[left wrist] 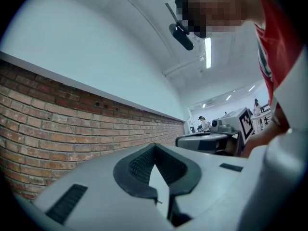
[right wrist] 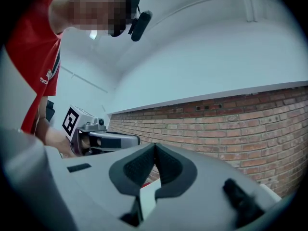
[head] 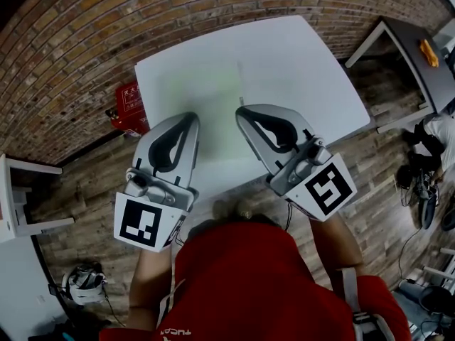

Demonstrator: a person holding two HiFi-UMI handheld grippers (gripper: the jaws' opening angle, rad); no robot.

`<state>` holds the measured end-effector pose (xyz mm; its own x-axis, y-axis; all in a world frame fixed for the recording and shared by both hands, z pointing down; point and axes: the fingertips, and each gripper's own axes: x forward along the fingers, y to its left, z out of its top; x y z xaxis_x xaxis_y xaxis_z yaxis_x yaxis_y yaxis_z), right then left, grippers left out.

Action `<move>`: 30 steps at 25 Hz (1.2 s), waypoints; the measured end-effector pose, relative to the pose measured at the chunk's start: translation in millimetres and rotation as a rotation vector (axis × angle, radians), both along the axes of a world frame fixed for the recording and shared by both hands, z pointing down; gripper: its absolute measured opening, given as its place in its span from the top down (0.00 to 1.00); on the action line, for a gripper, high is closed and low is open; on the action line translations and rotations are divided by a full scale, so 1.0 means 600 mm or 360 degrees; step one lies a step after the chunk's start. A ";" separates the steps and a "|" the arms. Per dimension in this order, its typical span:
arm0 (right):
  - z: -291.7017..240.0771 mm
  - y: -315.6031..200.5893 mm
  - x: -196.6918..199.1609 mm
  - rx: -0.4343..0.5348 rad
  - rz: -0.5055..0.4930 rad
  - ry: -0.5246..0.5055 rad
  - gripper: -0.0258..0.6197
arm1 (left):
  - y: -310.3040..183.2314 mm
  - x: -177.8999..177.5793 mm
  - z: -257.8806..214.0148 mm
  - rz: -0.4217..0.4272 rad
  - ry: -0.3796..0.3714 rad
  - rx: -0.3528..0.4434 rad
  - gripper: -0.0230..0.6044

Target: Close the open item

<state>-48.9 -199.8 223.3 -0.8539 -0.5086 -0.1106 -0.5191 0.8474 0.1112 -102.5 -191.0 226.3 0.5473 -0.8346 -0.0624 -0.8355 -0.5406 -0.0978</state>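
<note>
Both grippers hover side by side over the near edge of a bare white table (head: 284, 62), pointing level toward the brick wall. The left gripper (head: 190, 117) is shut with its dark pads meeting and nothing between them; its own view shows the closed tips (left wrist: 154, 146). The right gripper (head: 240, 109) is likewise shut and empty, tips together (right wrist: 155, 145). Each gripper view shows the other gripper beside it, the right gripper (left wrist: 211, 141) and the left gripper (right wrist: 108, 139). I see no open item on the table or anywhere in these views.
A brick wall (head: 85, 41) runs behind the table. A red fire-extinguisher box (head: 130, 105) stands on the floor at the table's left corner. A dark table (head: 412, 48) with an orange object is at the right, and white furniture (head: 18, 197) at the left.
</note>
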 end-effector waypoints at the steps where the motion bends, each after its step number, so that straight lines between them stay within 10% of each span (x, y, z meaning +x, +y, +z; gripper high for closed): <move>1: 0.001 0.001 -0.001 -0.0003 -0.0003 -0.0001 0.91 | 0.002 0.002 0.000 0.0002 0.0001 -0.0001 0.94; 30: 0.022 0.026 -0.017 -0.0041 -0.0034 0.0073 0.91 | 0.017 0.002 0.027 0.0013 -0.0010 -0.0064 0.94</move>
